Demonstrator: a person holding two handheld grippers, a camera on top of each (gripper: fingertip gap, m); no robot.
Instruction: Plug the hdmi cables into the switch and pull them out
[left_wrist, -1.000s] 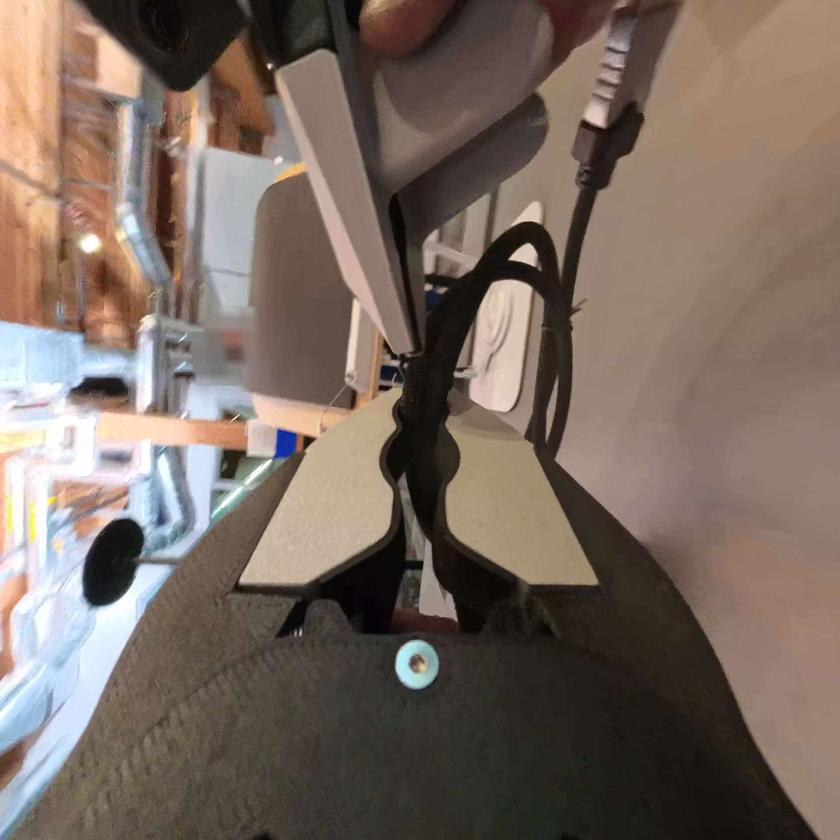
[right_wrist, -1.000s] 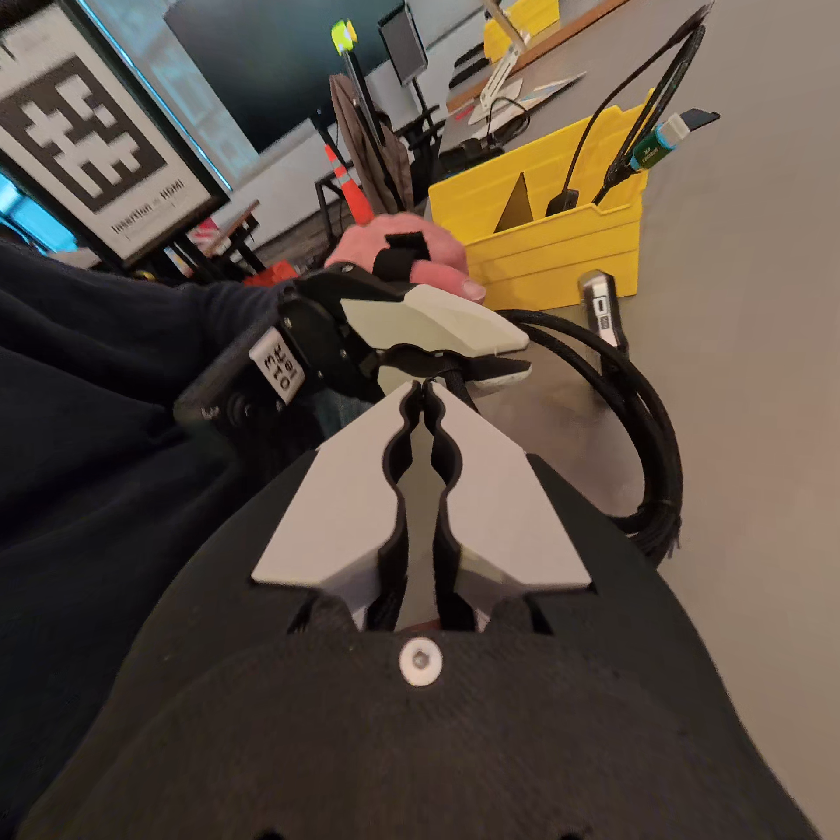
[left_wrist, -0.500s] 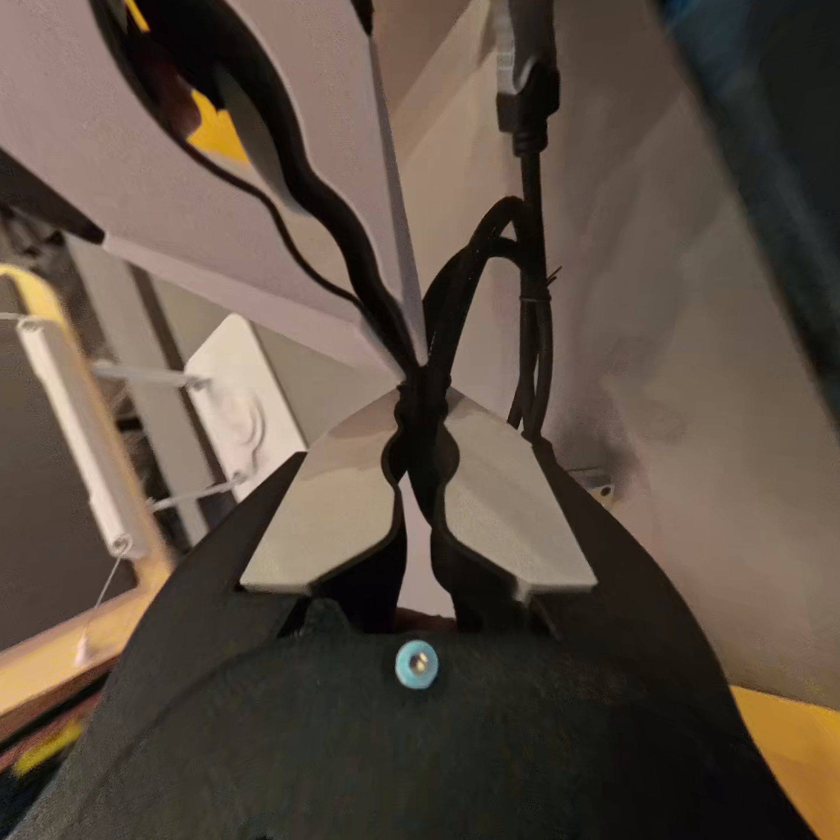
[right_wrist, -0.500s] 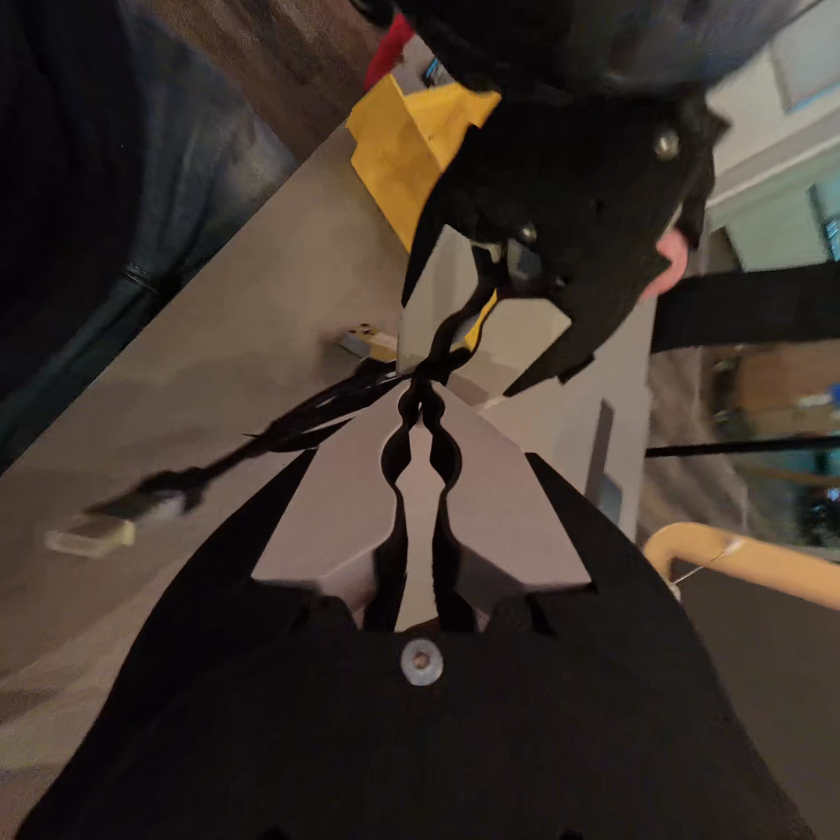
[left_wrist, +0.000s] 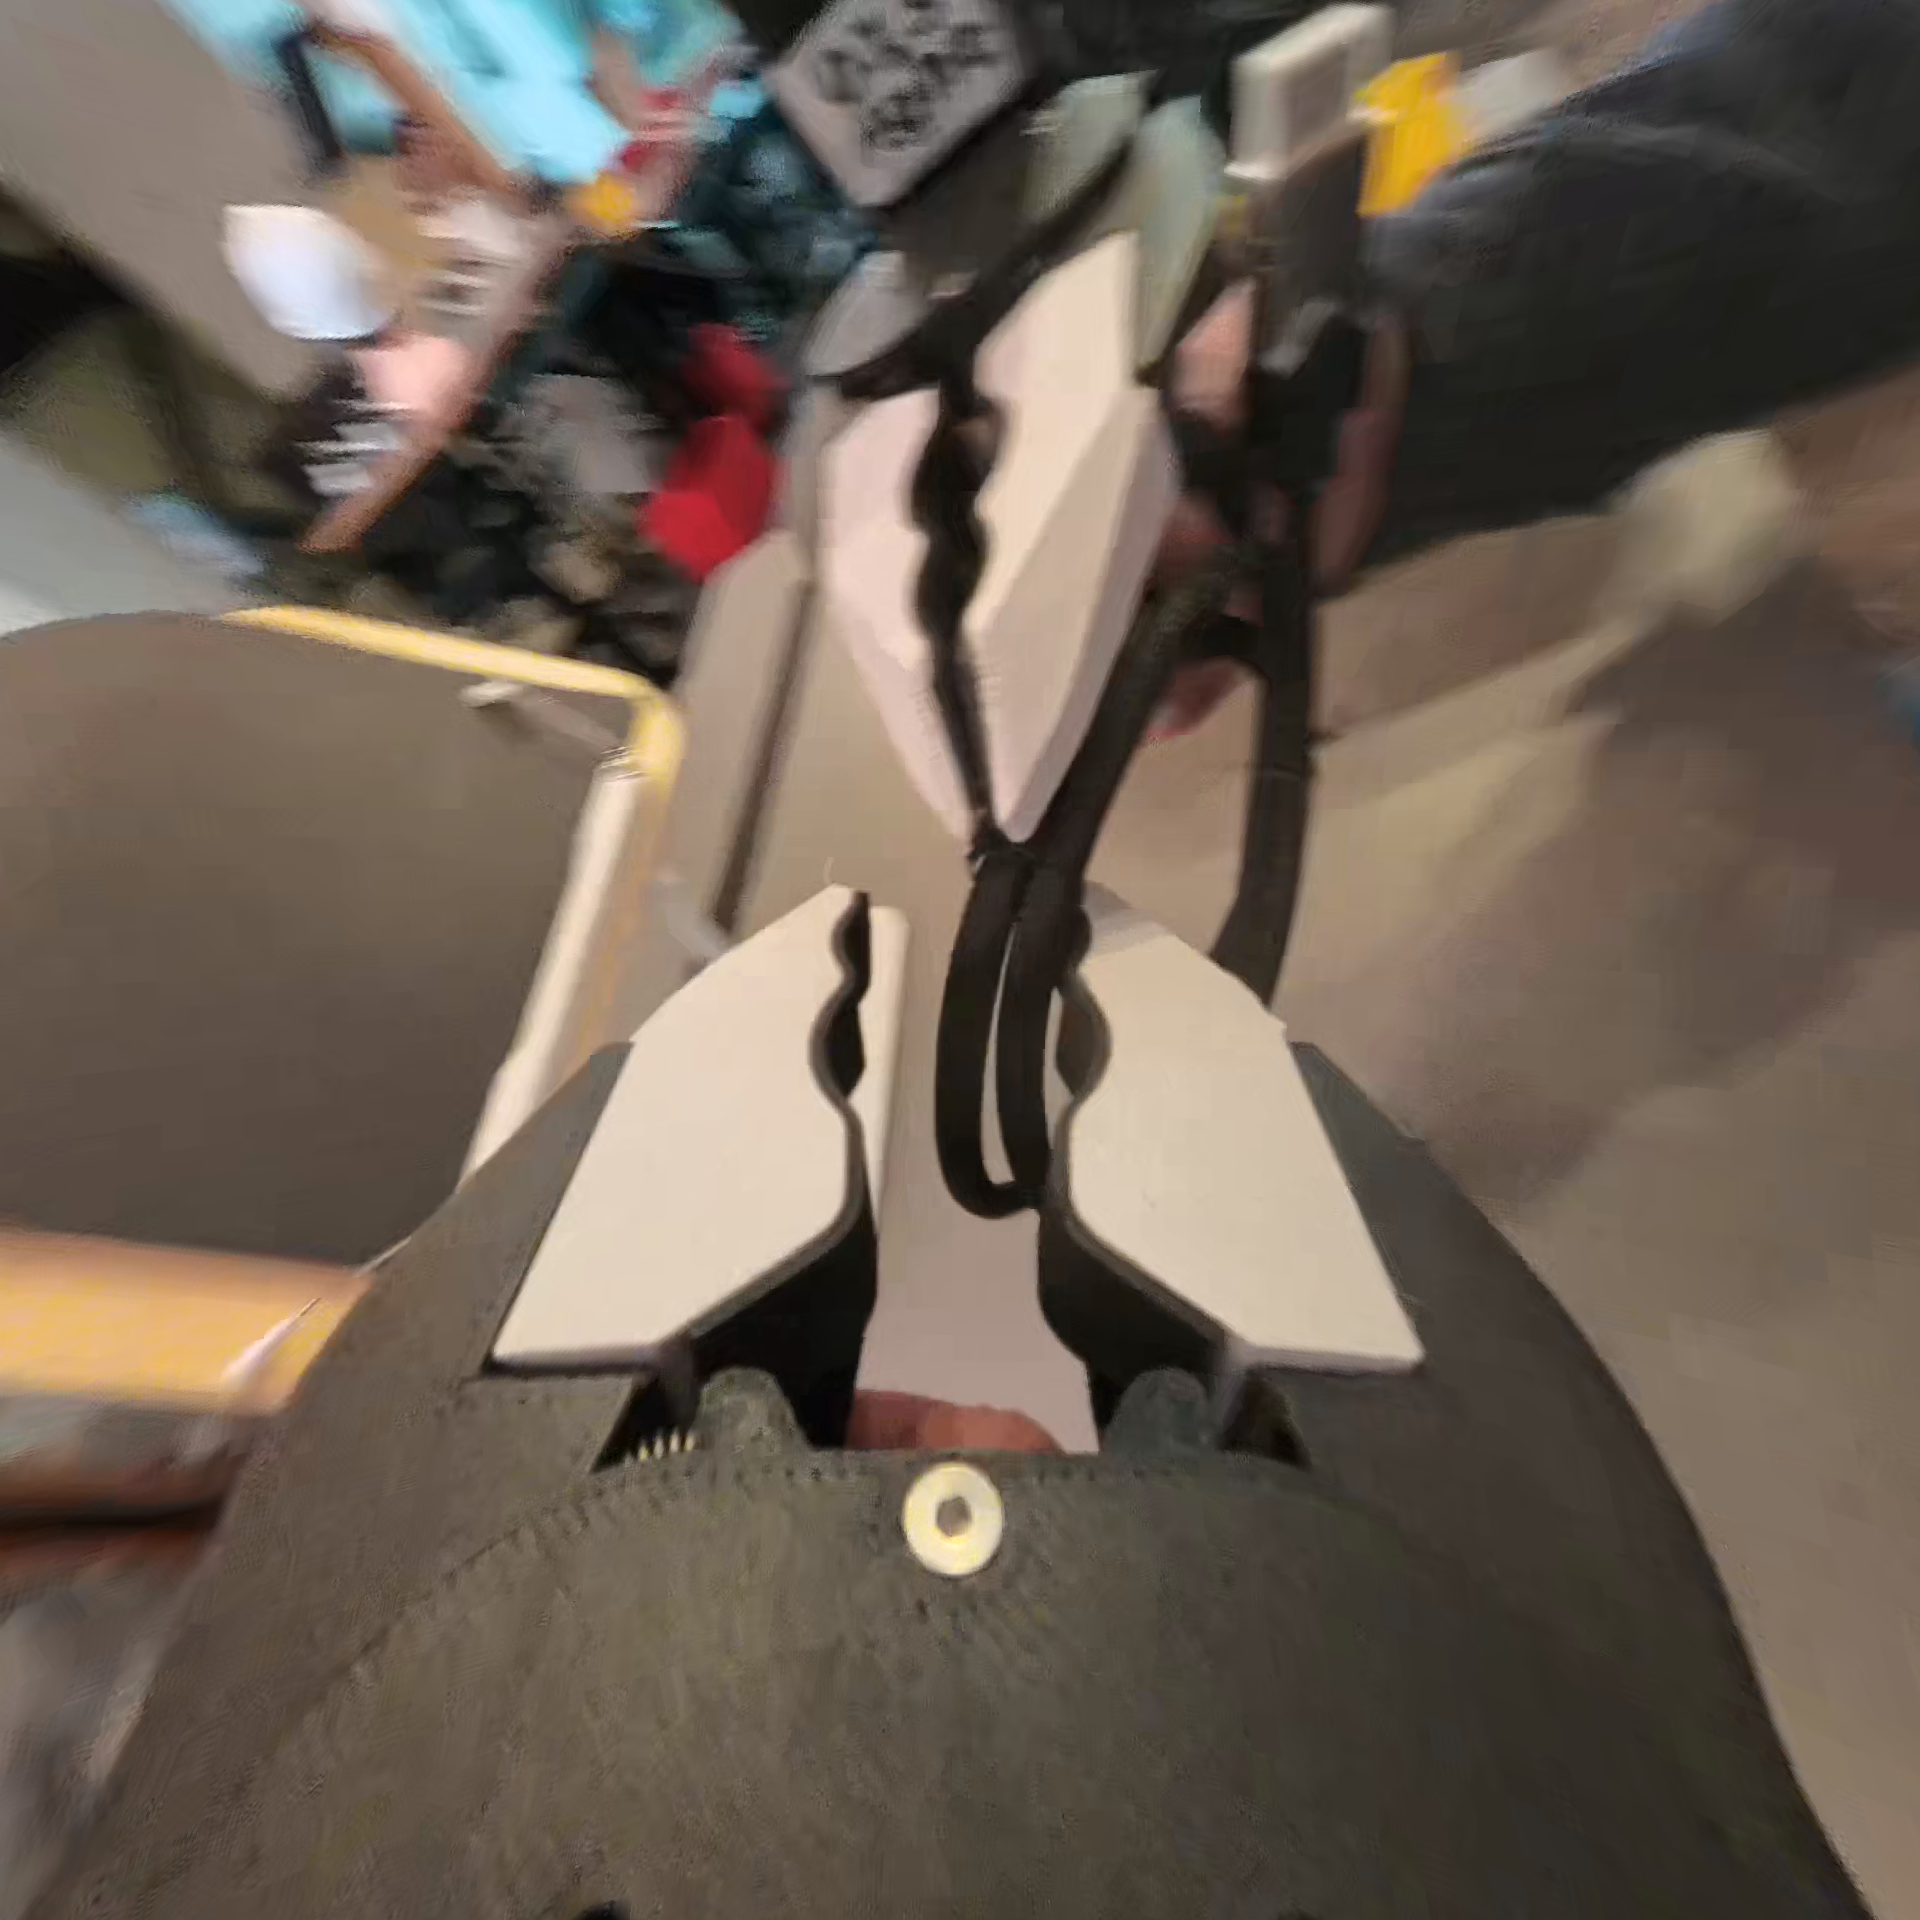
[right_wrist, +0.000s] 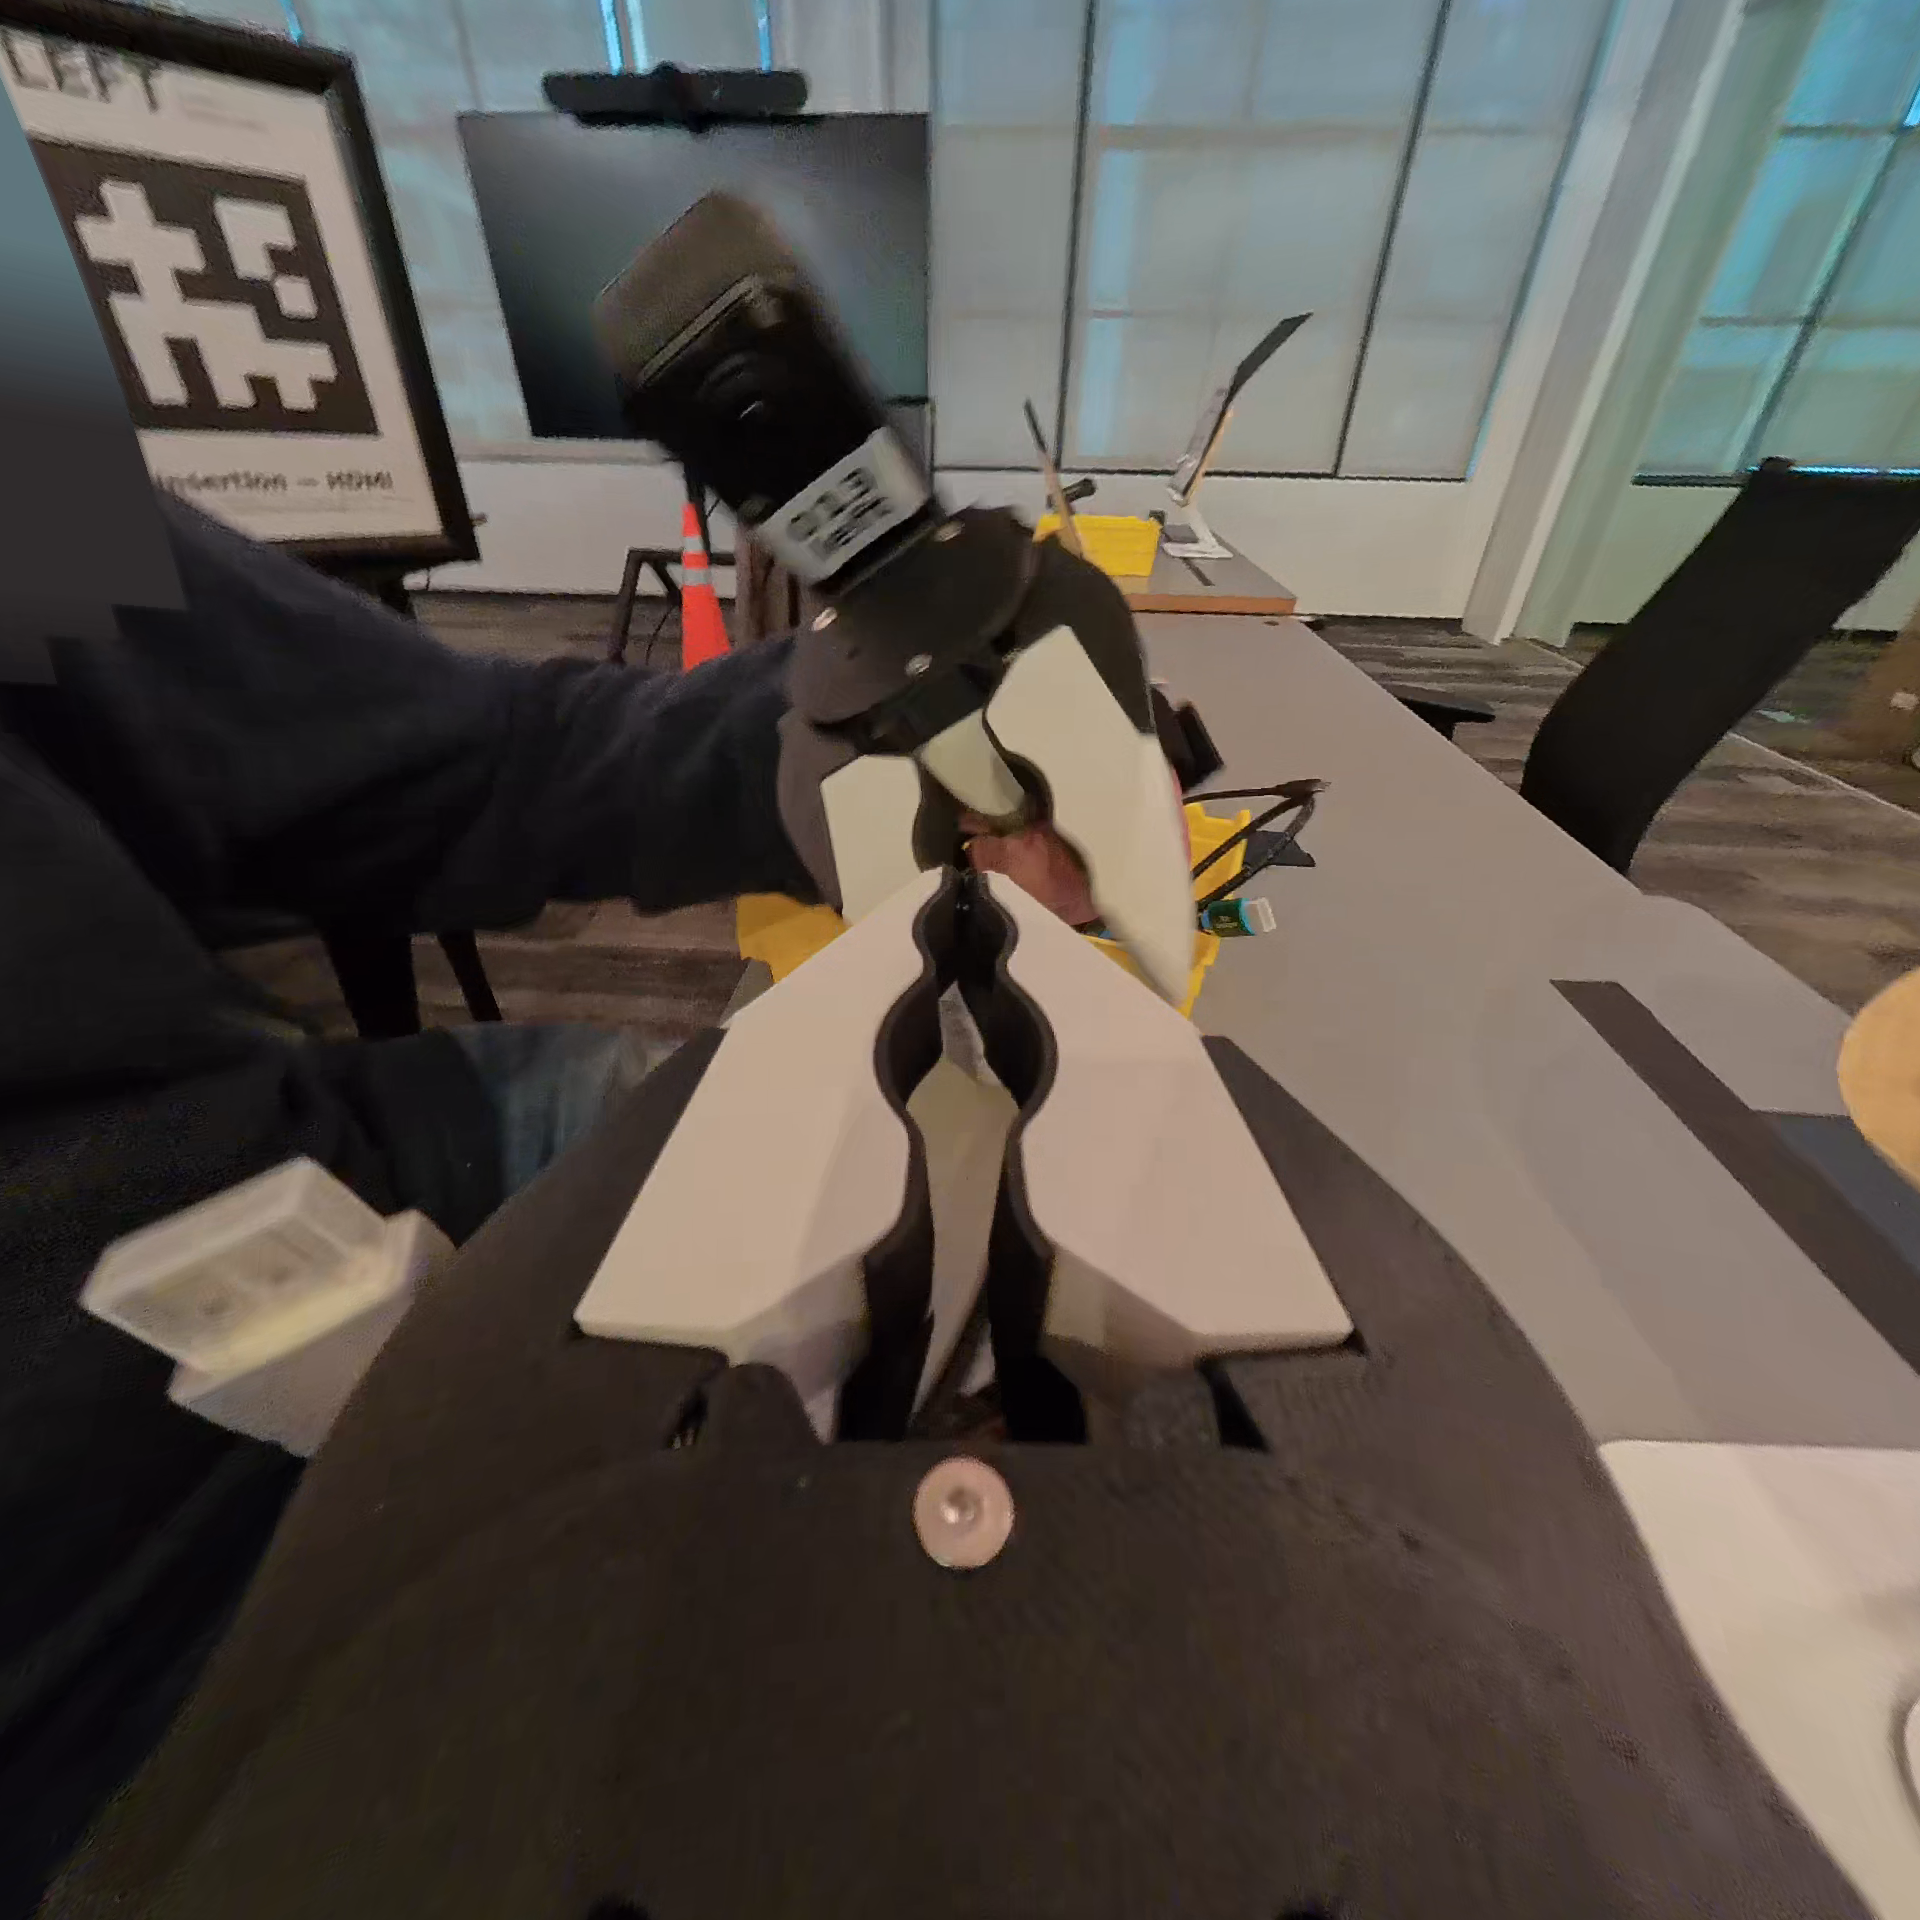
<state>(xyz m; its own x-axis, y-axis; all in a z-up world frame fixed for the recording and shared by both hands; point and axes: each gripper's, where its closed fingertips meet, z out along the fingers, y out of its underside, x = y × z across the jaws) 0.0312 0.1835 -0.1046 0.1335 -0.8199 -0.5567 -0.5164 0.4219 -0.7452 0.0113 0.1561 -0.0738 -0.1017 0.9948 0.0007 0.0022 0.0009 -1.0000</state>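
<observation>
Black cable (left_wrist: 997, 1049) between parted left jaws.

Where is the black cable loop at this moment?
In the left wrist view the black cable loop hangs in the gap of the open left gripper, nearer its right finger, just below the tips of the right gripper.

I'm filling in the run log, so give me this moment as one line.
left gripper: open, cable bundle loose between fingers | right gripper: shut on the cable bundle | switch: not seen | yellow bin: behind, on grey table
</observation>
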